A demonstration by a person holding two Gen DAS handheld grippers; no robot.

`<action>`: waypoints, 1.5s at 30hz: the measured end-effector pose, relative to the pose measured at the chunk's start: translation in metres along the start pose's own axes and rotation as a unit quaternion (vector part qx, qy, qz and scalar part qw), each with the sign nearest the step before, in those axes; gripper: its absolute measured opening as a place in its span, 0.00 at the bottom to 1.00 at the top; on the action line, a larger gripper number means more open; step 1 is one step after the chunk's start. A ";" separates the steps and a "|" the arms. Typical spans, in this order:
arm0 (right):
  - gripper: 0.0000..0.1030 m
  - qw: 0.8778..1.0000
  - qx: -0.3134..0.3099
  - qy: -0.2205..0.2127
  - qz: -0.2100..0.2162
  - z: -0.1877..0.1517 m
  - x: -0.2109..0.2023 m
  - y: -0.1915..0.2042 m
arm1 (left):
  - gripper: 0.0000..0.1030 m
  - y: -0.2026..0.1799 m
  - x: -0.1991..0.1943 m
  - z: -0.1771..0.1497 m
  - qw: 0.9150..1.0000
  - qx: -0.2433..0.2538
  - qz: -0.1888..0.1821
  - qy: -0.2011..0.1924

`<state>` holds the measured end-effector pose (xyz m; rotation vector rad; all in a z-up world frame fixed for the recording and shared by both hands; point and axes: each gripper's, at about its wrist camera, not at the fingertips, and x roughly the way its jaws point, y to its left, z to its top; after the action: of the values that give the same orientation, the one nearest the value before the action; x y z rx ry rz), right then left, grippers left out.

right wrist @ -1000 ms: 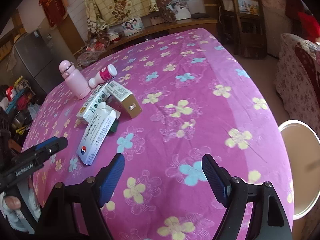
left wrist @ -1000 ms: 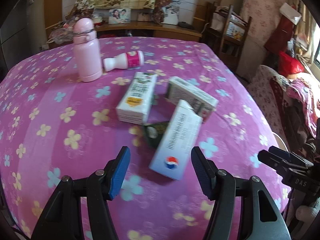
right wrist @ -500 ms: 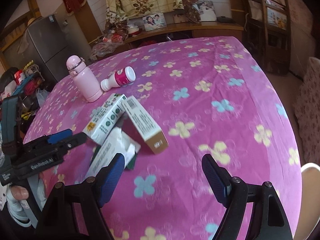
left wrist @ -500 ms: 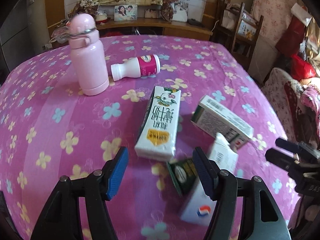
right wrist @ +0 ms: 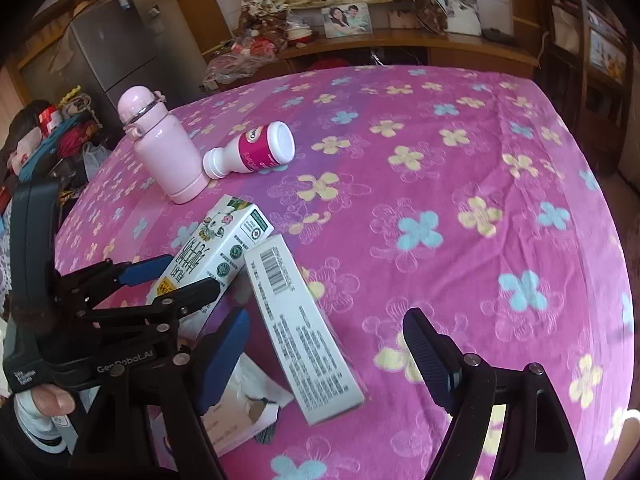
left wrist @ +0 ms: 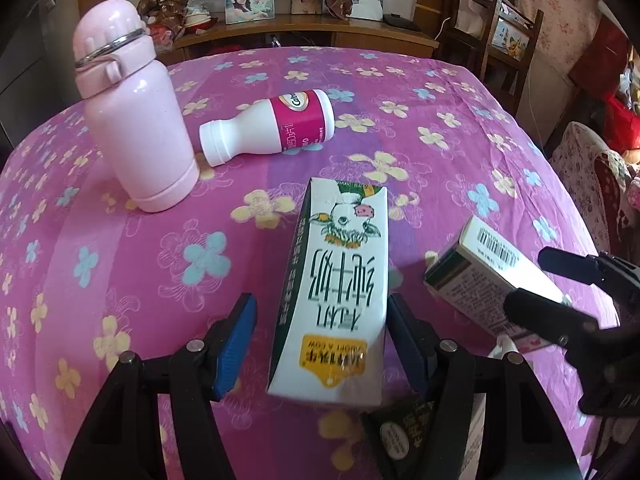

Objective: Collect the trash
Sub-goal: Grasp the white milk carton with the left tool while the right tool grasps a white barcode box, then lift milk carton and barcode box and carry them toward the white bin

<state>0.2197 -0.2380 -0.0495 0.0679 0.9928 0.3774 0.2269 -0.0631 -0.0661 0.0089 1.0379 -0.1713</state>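
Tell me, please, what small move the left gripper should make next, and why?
Probably close the left gripper on the milk carton. The carton lies flat on the tablecloth between the open jaws; the left pad stands clear of it, the right seems at its edge. The right gripper straddles a separate white box, so the two should not clash.

Left wrist view: dark green carton [left wrist: 404,436], at six o'clock, is lying half hidden beneath milk carton [left wrist: 336,304]; label unreadable.

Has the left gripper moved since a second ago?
Yes. The left gripper has advanced toward the pink flask, and its fingers now straddle the milk carton.
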 end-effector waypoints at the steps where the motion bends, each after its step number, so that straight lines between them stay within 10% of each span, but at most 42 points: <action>1: 0.69 1.000 -0.005 0.000 0.002 0.000 0.002 0.001 | 0.65 0.000 0.002 0.001 1.000 -0.001 -0.001 0.002; 3: 0.44 1.000 -0.008 0.001 0.006 0.000 0.006 0.003 | 0.59 0.000 0.005 0.002 1.000 -0.003 -0.007 0.005; 8: 0.33 1.000 -0.009 -0.008 -0.001 -0.008 0.005 0.005 | 0.54 -0.002 0.004 -0.004 1.000 -0.002 -0.012 0.006; 45: 0.33 0.986 0.024 -0.101 -0.133 -0.132 -0.163 -0.029 | 0.54 -0.112 -0.120 -0.086 0.991 0.090 -0.087 -0.051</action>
<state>0.0396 -0.3356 0.0021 0.0158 0.7972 0.0999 0.0774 -0.1495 0.0011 0.0717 0.9174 -0.4191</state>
